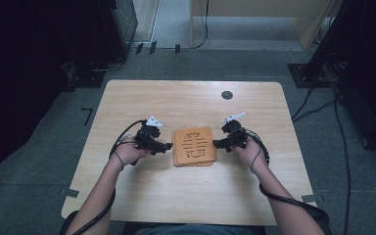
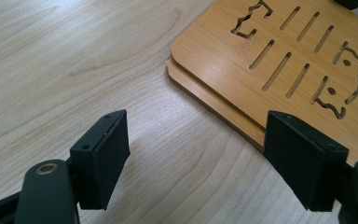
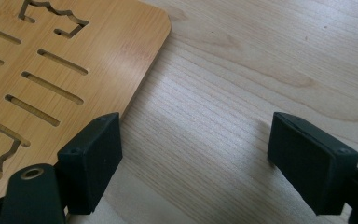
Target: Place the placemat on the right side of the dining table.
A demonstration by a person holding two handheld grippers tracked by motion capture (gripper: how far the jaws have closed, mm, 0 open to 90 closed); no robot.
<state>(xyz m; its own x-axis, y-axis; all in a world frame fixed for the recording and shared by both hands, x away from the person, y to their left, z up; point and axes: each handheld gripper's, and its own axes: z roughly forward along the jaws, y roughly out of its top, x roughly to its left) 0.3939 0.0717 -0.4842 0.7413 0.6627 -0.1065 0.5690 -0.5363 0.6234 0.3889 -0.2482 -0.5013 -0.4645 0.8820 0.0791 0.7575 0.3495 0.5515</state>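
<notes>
A stack of thin wooden boards (image 1: 194, 146) lies flat on the table (image 1: 191, 196), a little toward the person's side of its middle. The top board is cut through with parallel slots and small shaped openings; in the left gripper view the stack of thin wooden boards (image 2: 279, 70) shows at least one more board under it, its edge stepping out slightly below the top one. How many boards lie there in all I cannot tell from these views.

The left gripper (image 1: 164, 146) sits just beside the left edge of the stack, jaws pointing at it. In its own view the left gripper (image 2: 198, 161) has its jaws standing wide apart with only bare tabletop between them; the far jaw overlaps the near edge of the stack in the picture, though whether it touches the wood is unclear.

The right gripper (image 1: 219, 143) sits just beside the right edge of the stack, mirrored to the other. In its own view the right gripper (image 3: 196, 161) is likewise spread wide, nothing between the pads, one jaw near the edge of the stack of thin wooden boards (image 3: 51, 60).

Beyond the stack, near the table's far edge, sits a round dark cable grommet (image 1: 227, 95). Cables trail from each gripper back past the forearms. Nothing lies between either gripper and the stack.
</notes>
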